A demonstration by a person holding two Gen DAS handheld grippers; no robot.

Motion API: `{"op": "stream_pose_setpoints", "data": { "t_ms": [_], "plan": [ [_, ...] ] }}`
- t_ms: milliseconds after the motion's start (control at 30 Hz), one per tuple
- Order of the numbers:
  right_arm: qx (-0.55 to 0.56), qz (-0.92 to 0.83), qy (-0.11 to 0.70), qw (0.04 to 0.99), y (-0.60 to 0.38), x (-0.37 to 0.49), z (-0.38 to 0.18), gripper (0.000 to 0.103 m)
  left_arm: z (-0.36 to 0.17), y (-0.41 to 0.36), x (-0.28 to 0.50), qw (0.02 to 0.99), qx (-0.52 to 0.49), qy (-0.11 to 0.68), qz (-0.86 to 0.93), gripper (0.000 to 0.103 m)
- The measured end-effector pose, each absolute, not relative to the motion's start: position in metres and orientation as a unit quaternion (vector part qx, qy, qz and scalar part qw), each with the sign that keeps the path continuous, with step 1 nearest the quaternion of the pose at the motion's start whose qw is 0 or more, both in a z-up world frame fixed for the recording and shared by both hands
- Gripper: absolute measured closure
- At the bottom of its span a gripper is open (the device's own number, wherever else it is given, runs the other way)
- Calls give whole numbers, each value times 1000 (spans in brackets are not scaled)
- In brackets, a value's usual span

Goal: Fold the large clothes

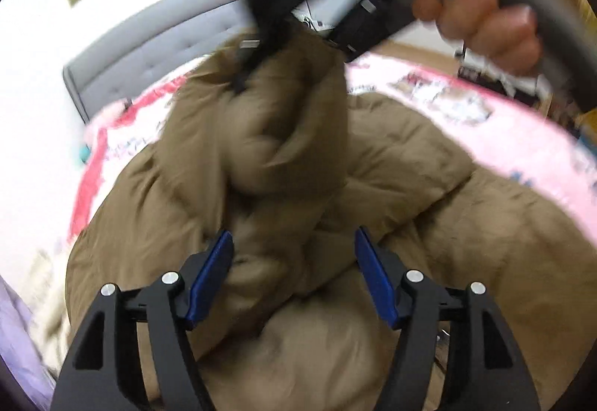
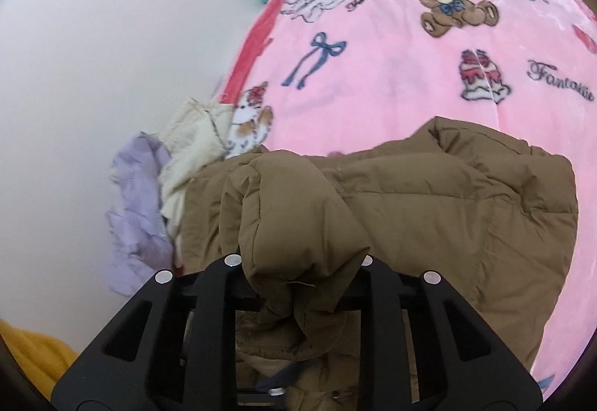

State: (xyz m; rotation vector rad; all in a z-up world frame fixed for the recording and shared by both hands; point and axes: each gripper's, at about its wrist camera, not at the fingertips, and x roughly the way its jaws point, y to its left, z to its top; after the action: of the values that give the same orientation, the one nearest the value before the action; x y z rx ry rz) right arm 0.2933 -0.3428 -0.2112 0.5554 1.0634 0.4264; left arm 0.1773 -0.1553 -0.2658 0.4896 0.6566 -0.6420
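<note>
A brown puffy jacket [image 1: 429, 187] lies crumpled on a bed. In the left wrist view my left gripper [image 1: 294, 235] hovers just over it, blue pads [image 1: 209, 284] spread apart, and they press on nothing. Above it my right gripper [image 1: 246, 71], held by a person's hand [image 1: 485, 26], lifts a bunched part of the jacket. In the right wrist view that brown fold [image 2: 298, 224] drapes over my right gripper [image 2: 298, 284] and hides its fingertips, with the fabric pinched between them. The rest of the jacket [image 2: 447, 205] spreads out to the right.
A pink blanket with teddy bears [image 2: 391, 56] covers the bed. A cream garment [image 2: 190, 142] and a lilac one [image 2: 138, 205] are piled at its left edge by the white wall. Yellow fabric [image 2: 33, 351] shows at the lower left. A grey headboard [image 1: 149, 52] stands behind.
</note>
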Motion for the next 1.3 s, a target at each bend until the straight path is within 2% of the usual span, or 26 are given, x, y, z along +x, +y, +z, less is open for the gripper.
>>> {"op": "stream_pose_setpoints", "data": {
  "t_ms": [33, 167, 267, 400, 500, 567, 700, 767, 800, 833, 867, 1033, 1100, 1233, 1300],
  "plan": [
    [268, 203, 497, 800, -346, 294, -209, 81, -258, -142, 180, 870, 213, 322, -308, 30],
    [305, 239, 490, 781, -346, 287, -188, 81, -228, -63, 209, 889, 109, 350, -273, 25],
    [276, 220, 522, 776, -338, 284, -183, 81, -228, -13, 248, 901, 72, 374, -208, 23],
    [234, 156, 575, 768, -345, 281, -215, 80, -252, 29, 297, 884, 36, 434, -171, 23],
    [246, 129, 601, 749, -361, 283, -252, 76, -274, 41, 321, 867, 23, 469, -167, 23],
    [260, 123, 607, 741, -368, 285, -270, 70, -290, 41, 331, 855, 8, 486, -180, 23],
    [267, 127, 595, 747, -371, 288, -289, 64, -308, 33, 336, 852, 17, 493, -175, 23],
    [272, 123, 583, 756, -369, 285, -287, 54, -319, 27, 338, 848, 12, 503, -168, 23],
    [268, 114, 576, 764, -369, 281, -282, 50, -323, 27, 338, 847, 9, 506, -163, 23],
    [260, 101, 569, 774, -369, 276, -276, 39, -324, 26, 338, 848, 7, 506, -159, 23],
    [249, 86, 557, 788, -370, 267, -269, 34, -324, 26, 336, 850, 6, 503, -156, 23],
    [226, 74, 444, 864, -368, 204, -222, 25, -320, 32, 328, 857, -20, 496, -141, 23],
    [188, 92, 451, 867, -355, 190, -220, 25, -320, 34, 326, 859, -31, 494, -135, 23],
    [148, 113, 485, 854, -328, 188, -237, 35, -319, 33, 323, 860, -29, 492, -131, 23],
    [131, 101, 506, 847, -319, 197, -251, 44, -319, 33, 323, 859, -31, 495, -130, 23]
  ]
}}
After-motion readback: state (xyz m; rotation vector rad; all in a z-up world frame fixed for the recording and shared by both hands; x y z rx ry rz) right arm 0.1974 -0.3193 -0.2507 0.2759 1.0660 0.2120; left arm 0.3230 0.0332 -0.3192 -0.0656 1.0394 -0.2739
